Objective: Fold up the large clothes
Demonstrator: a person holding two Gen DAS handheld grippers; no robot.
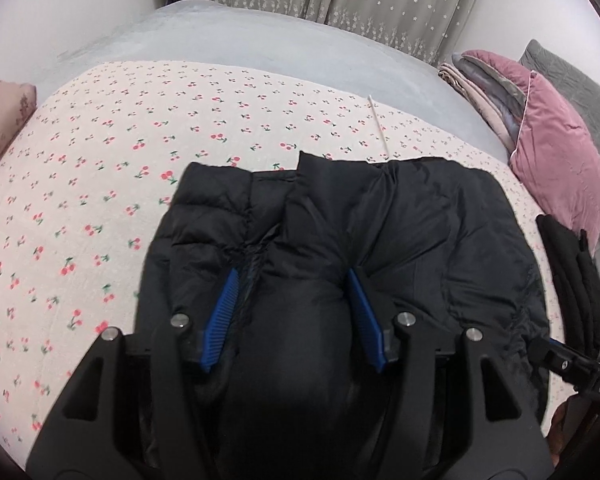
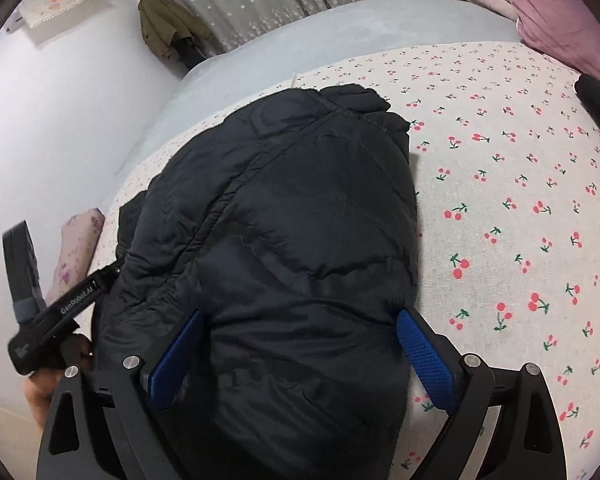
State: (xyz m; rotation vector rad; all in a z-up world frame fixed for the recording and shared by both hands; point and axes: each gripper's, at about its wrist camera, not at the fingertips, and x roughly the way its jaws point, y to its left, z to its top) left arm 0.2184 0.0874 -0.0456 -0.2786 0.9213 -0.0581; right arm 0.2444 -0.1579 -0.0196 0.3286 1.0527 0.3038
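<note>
Black padded jacket (image 1: 340, 232), lying on cherry-print sheet (image 1: 100, 184): probably light, squashy, slippery. Bunched between spread fingers of left gripper (image 1: 292, 320) and right gripper (image 2: 300, 354); grip uncertain. Best taken at seams.

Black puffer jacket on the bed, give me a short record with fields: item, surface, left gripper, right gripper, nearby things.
item: black puffer jacket, bunched
surface: cherry-print sheet
left gripper: jaws apart, jacket bulk between the fingers
right gripper: jaws apart, jacket bulk between the fingers
nearby: pink pillow, folded black clothes
</note>
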